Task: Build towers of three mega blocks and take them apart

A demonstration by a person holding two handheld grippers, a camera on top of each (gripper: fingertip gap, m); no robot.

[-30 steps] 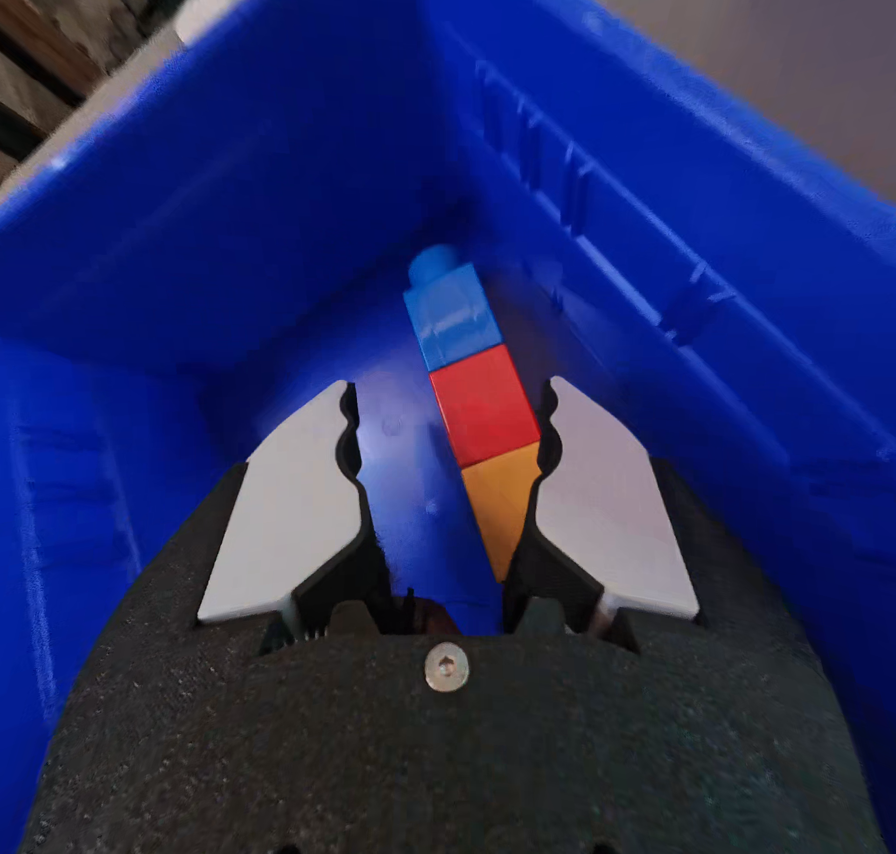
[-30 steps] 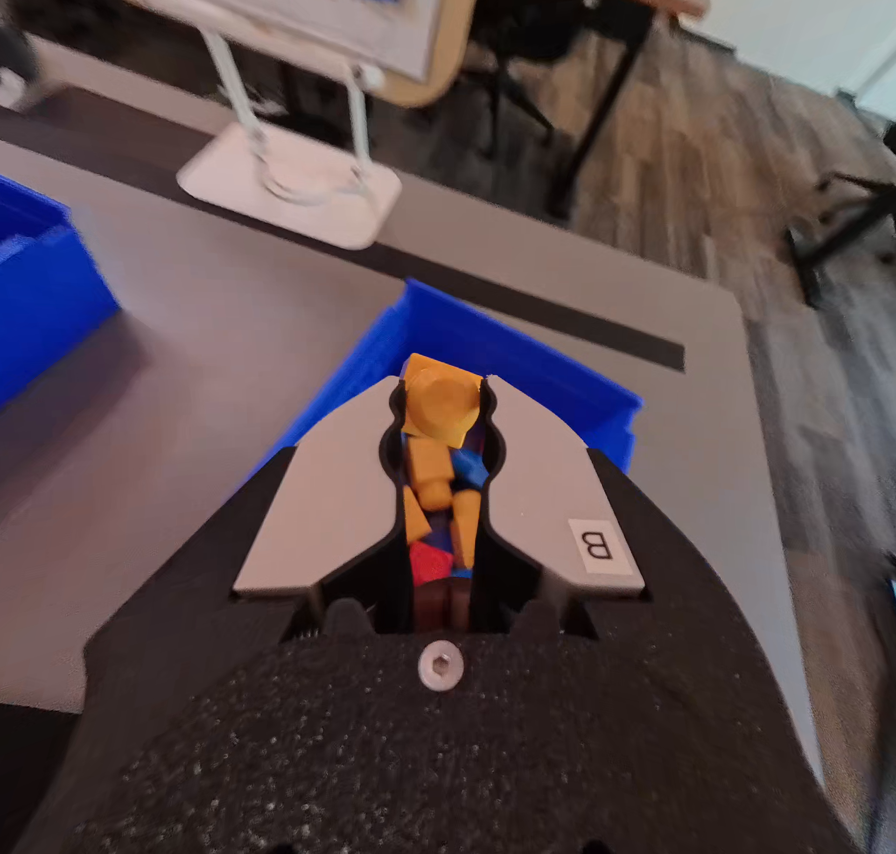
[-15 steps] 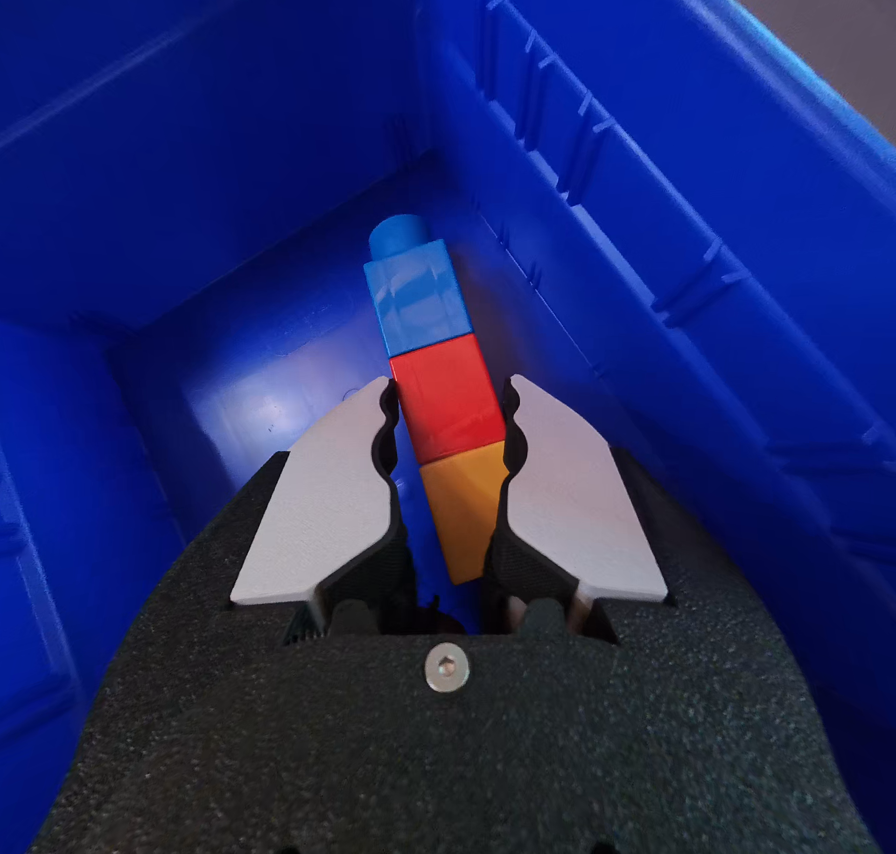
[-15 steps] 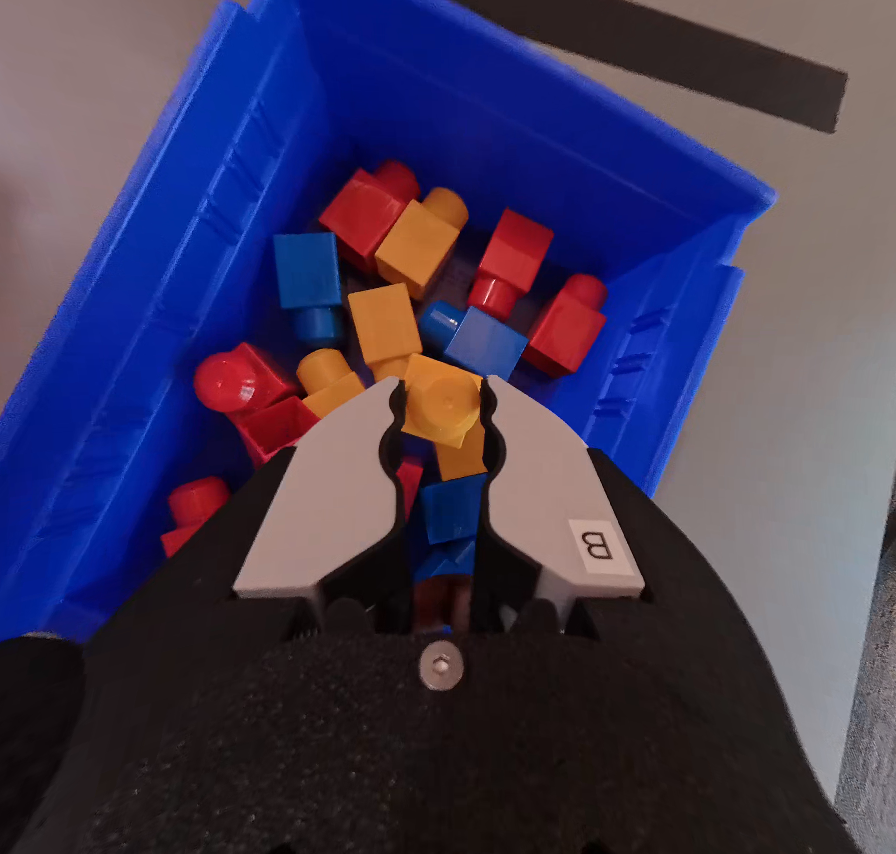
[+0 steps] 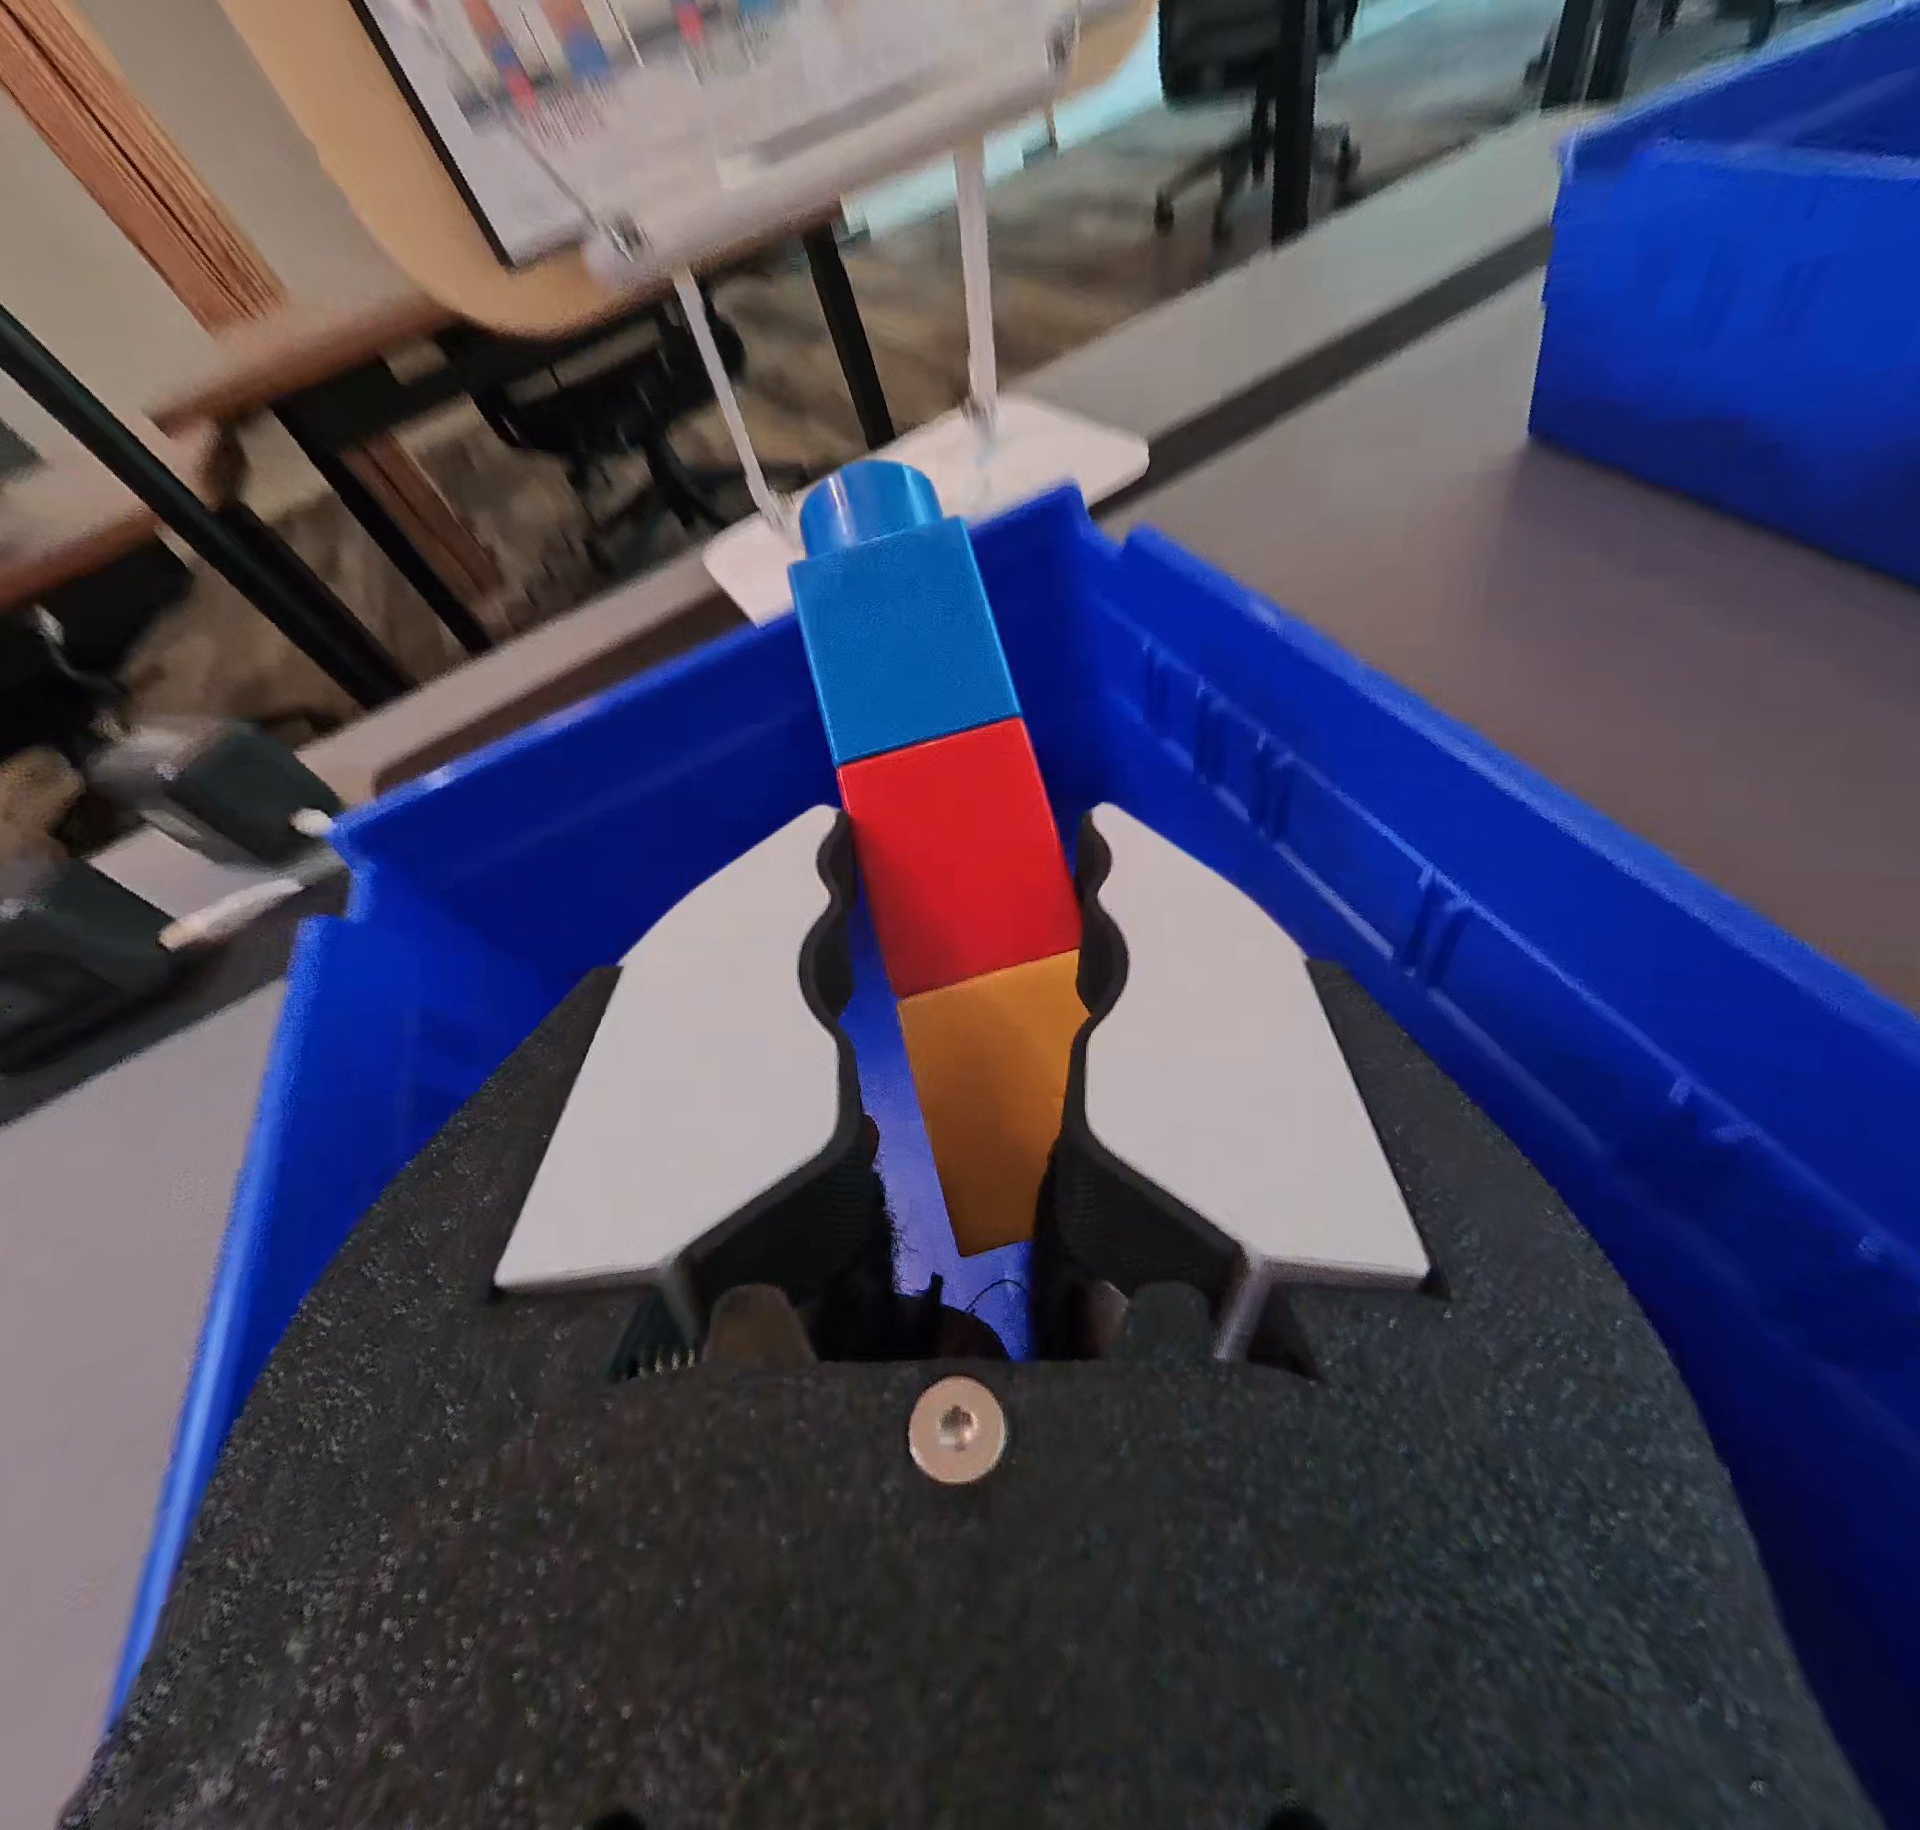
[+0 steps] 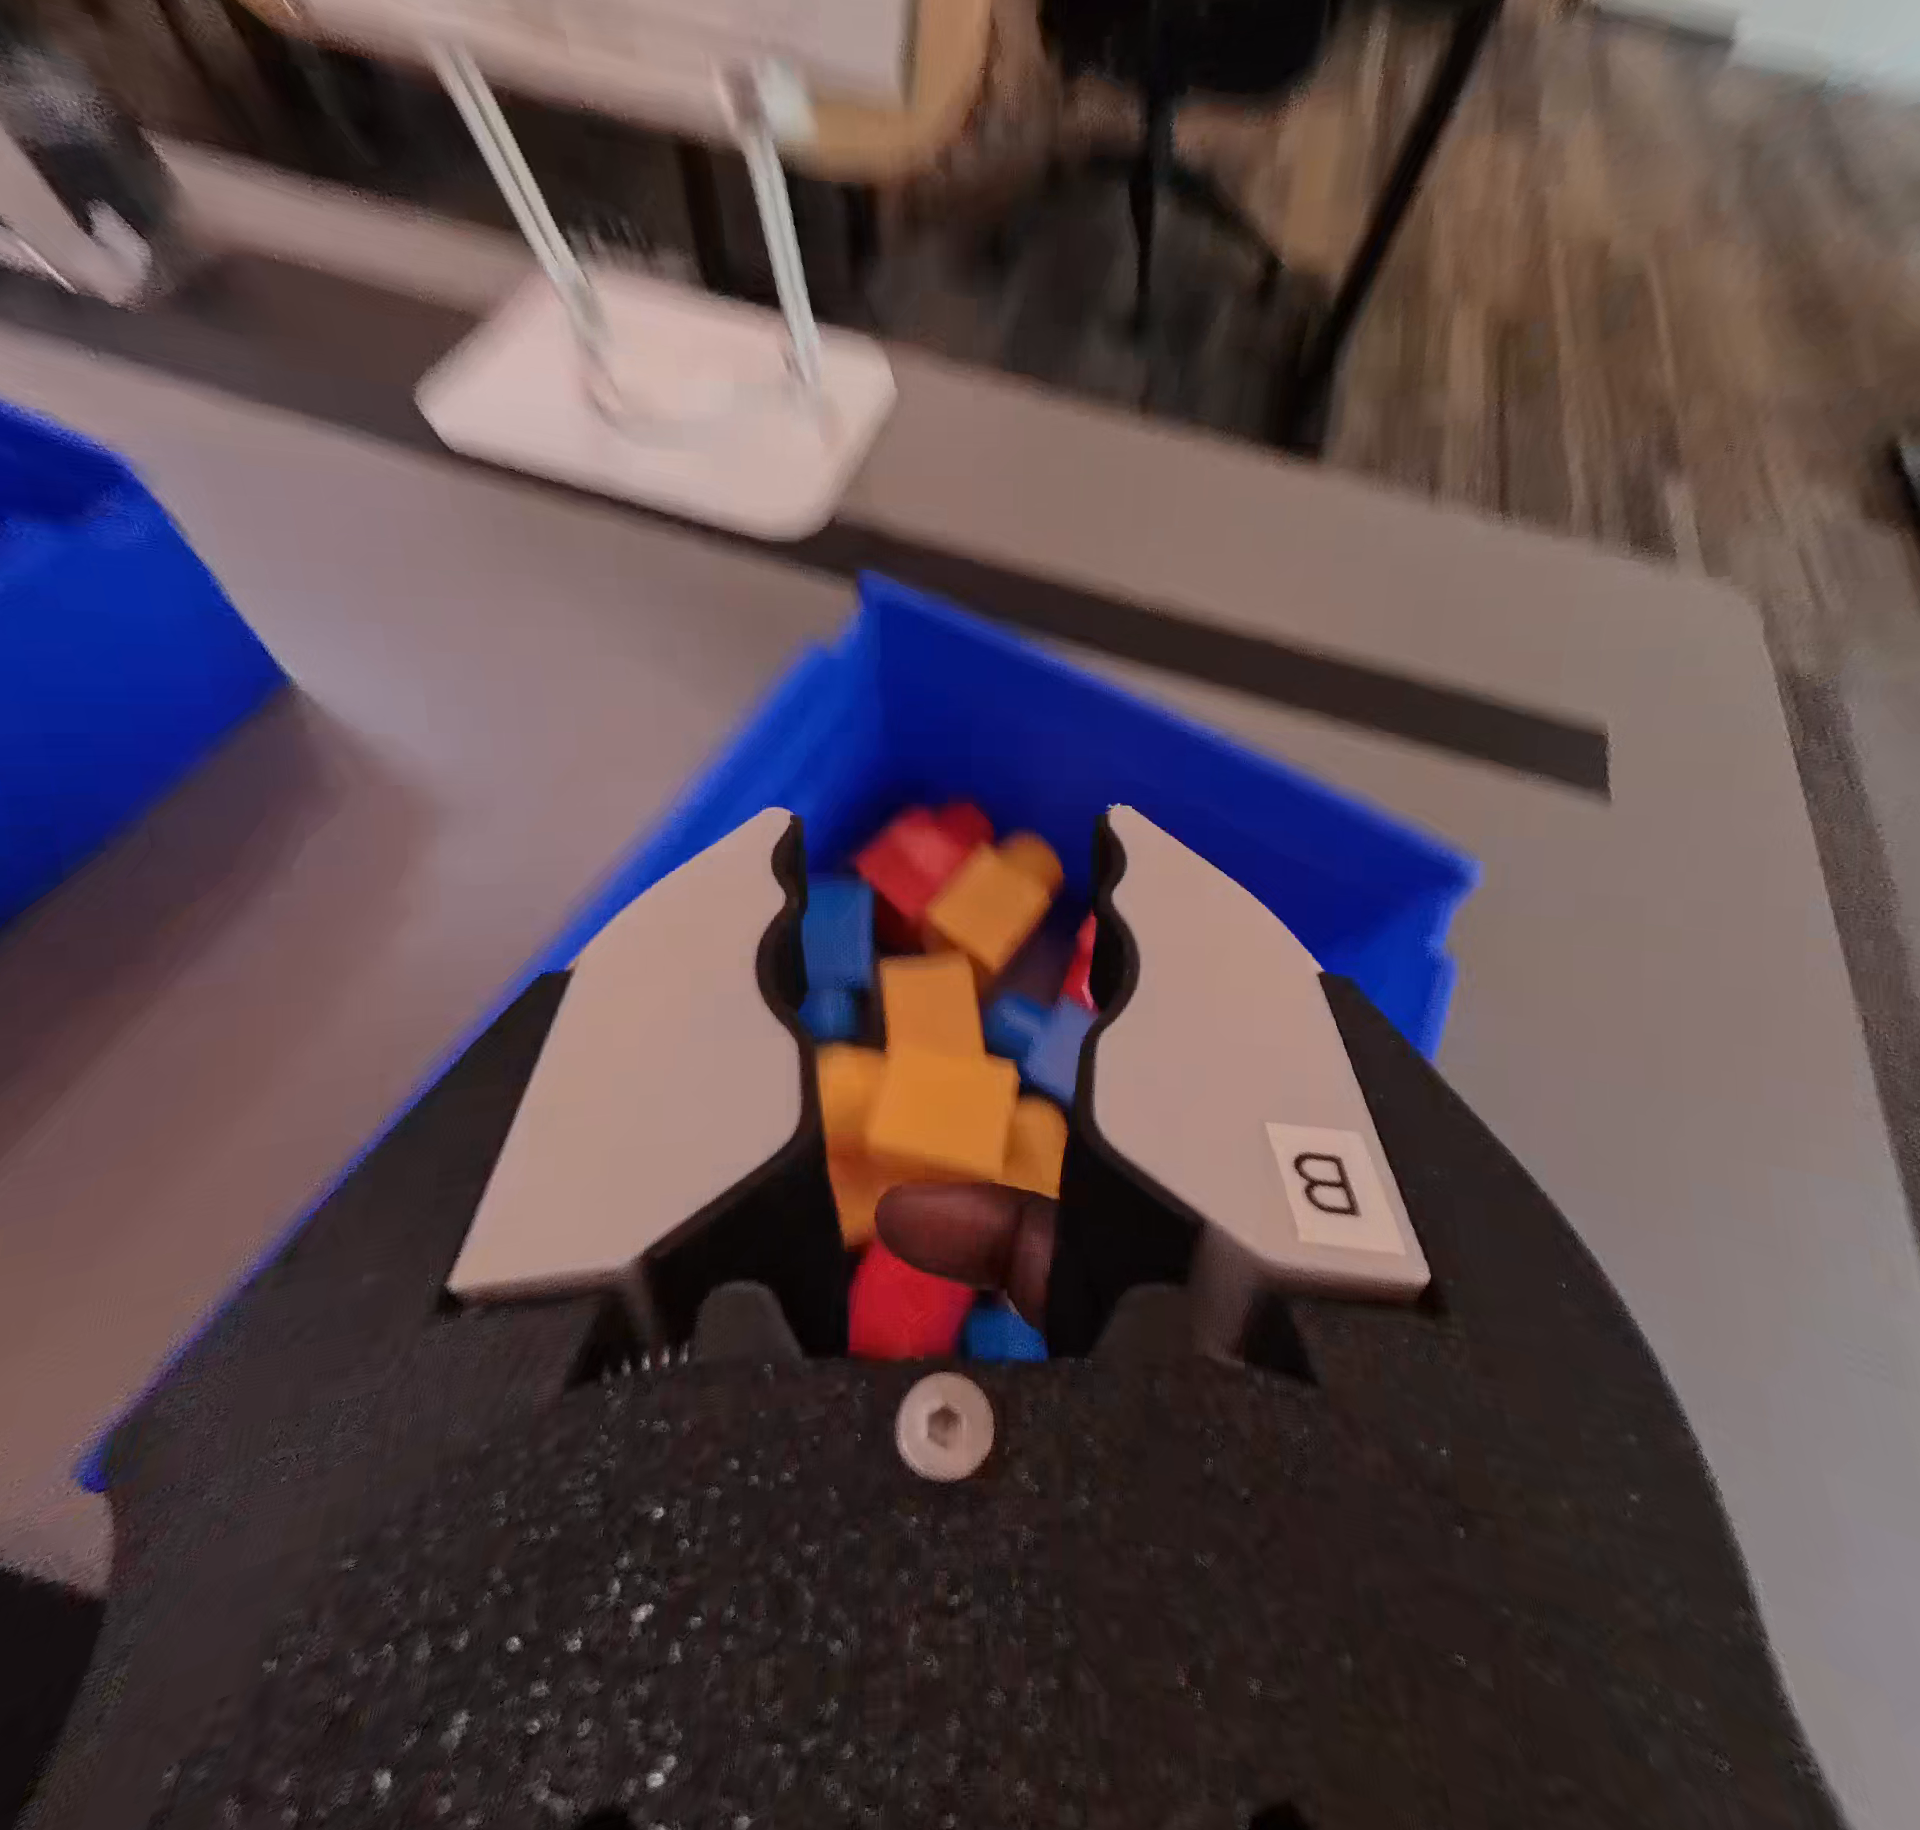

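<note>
**Three-block tower gripped above the left bin**

While the left gripper (image 5: 961,897) is clenched on it, the tower (image 5: 935,845) stands out forward between the two fingers, tilted a little to the left, above the open top of a blue bin (image 5: 1403,897). It is three single-stud blocks pressed end to end: a blue block (image 5: 899,658) farthest out with its round stud free at the tip, a red block (image 5: 961,855) in the middle where the fingertips pinch, and an orange block (image 5: 987,1094) nearest the gripper body. Faces are smooth and glossy, and the seams between colours run straight.

Both bins sit on a grey table (image 6: 468,637) with a dark strip (image 6: 1351,700) along its far edge. At that far edge, between the bins, stands a white stand (image 6: 665,409) on thin legs carrying a printed sheet, too blurred to make out. Beyond are wood-look flooring, dark table legs and a curved wooden panel.

Over the second blue bin (image 6: 1299,824), near the table's right edge, the right gripper (image 6: 945,907) hovers released, its fingers parted with nothing between them. Inside lies a loose heap of blocks (image 6: 935,1032) in red, orange and blue, lying at all angles. Whether the left bin's floor holds anything cannot be seen
</note>
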